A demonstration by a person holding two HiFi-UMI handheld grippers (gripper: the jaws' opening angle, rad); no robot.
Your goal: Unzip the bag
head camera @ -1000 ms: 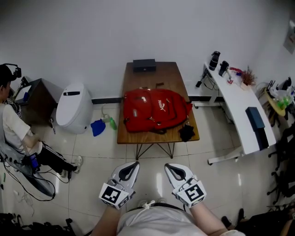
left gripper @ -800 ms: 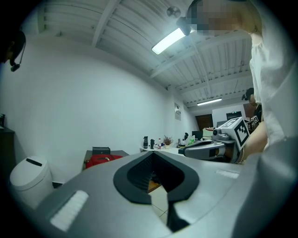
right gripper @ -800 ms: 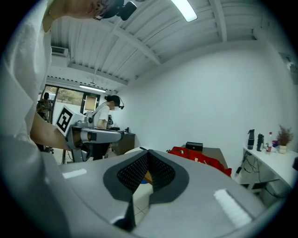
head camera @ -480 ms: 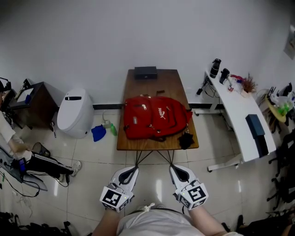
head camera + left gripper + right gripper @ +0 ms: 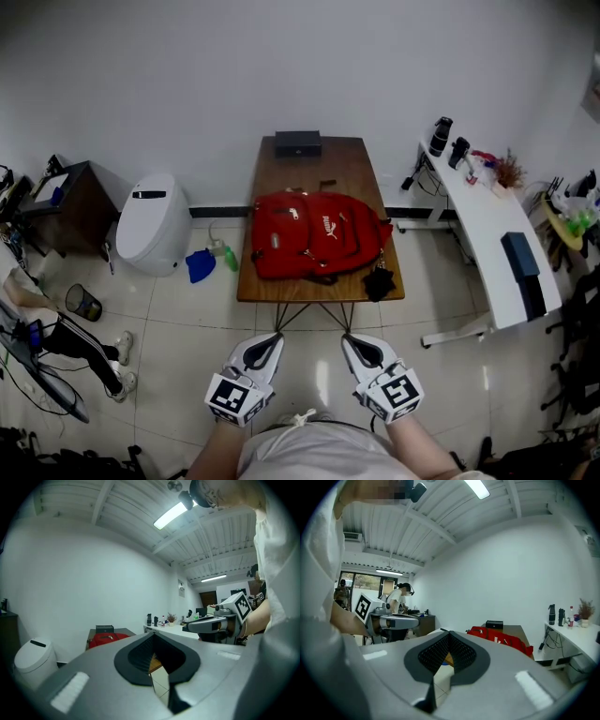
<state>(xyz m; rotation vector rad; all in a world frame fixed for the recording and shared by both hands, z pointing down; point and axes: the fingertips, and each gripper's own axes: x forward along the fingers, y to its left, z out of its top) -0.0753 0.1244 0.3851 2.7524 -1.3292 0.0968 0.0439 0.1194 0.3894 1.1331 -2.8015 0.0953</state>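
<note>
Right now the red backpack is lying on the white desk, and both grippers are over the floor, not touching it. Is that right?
Not quite. The red backpack lies on the brown wooden table, not the white desk to its right; the head view shows that. The rest holds: the left gripper and right gripper are over the floor, not touching it.

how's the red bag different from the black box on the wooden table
Size: the red bag spans nearly the width of the wooden table, while the black box is far smaller. Shape: the bag is soft and lumpy, the box flat and rectangular. Place: the box sits at the table's far end by the wall, the bag on its nearer half. Both lie on that table.
</note>
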